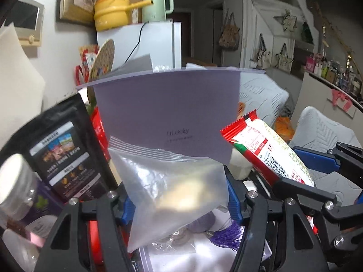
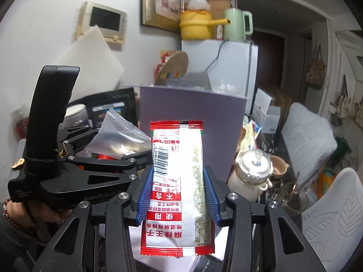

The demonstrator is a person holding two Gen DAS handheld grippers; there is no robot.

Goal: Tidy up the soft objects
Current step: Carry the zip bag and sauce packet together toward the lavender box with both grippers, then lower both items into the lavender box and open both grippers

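Left gripper pinches a clear zip bag, held up before a purple sheet. Right gripper clamps a red-and-white snack packet, upright, beside the left gripper.

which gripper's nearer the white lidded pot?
Right. The right gripper, shut on the red snack packet, has the white lidded pot just off its right side. The left gripper, holding the clear zip bag, sits farther left.

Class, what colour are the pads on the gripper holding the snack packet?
Blue, ribbed pads, clearest in the right wrist view.
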